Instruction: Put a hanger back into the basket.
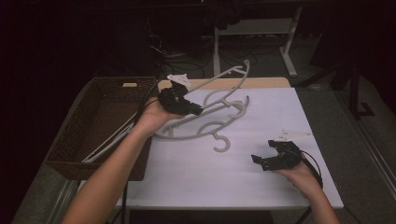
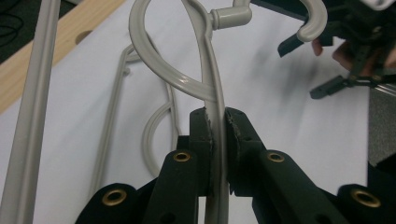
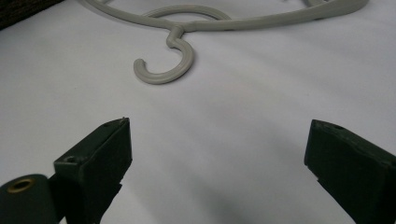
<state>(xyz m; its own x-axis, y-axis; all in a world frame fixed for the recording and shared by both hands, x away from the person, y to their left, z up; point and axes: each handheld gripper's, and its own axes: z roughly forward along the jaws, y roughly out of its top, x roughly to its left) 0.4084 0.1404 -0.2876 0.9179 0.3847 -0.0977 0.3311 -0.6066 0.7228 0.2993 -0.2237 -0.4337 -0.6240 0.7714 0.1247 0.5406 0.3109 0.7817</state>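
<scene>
A dark woven basket (image 1: 74, 140) sits at the desk's (image 1: 196, 182) left edge, beside it the left claw (image 2: 218, 126) pinches a smooth grey plastic hanger (image 2: 212, 65) above the white desk, and the right claw (image 3: 217, 154) gapes wide, empty, near another hanger's hook (image 3: 163, 63).

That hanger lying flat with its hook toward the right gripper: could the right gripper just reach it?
Probably yes. The right gripper is open, and only bare white table lies between its jaws and the hook of the flat hanger.
</scene>
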